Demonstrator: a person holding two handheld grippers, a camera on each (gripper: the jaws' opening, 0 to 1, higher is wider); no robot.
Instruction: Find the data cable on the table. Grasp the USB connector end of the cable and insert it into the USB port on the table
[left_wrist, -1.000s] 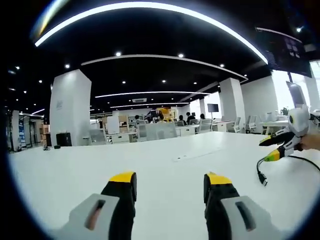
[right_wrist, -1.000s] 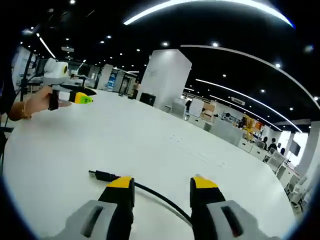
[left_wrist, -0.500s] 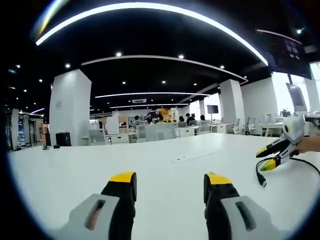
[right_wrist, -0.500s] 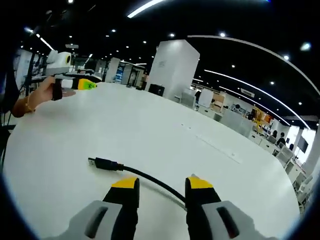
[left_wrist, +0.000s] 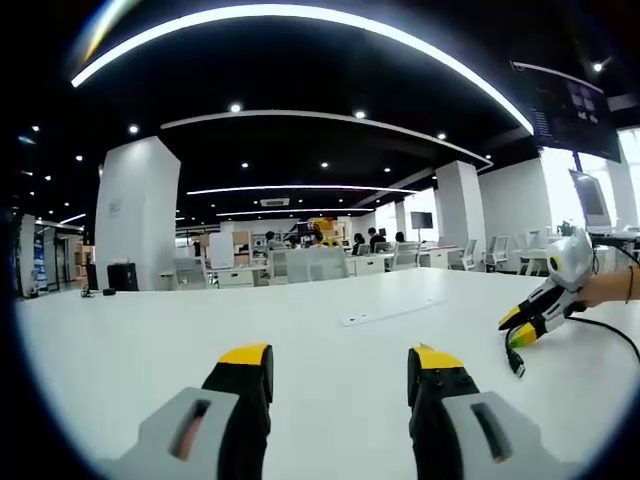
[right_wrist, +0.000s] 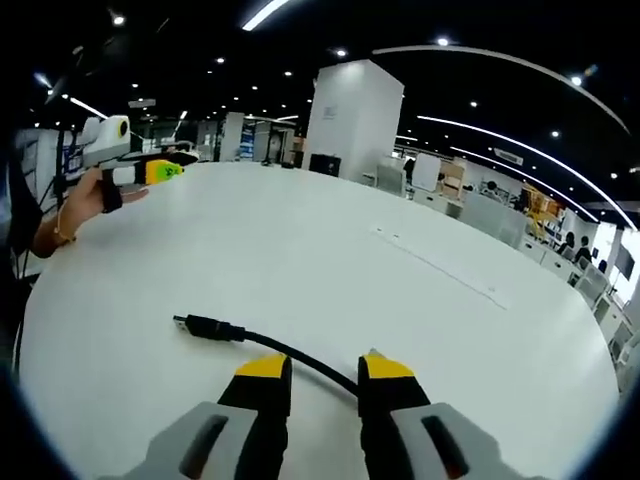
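Here, the right gripper (right_wrist: 325, 366), jaws parted, straddled the data cable (right_wrist: 310, 360) on the table (right_wrist: 300, 230), its USB connector (right_wrist: 200, 326) ahead-left of the tips; grasp not yet made, seemingly needing a reach toward that end, while the left gripper (left_wrist: 342, 358) hung open, empty.

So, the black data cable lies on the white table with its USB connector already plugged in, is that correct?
Not quite: the USB connector is unplugged, its end lying free on the white table. The black data cable does lie there, as the right gripper view shows.
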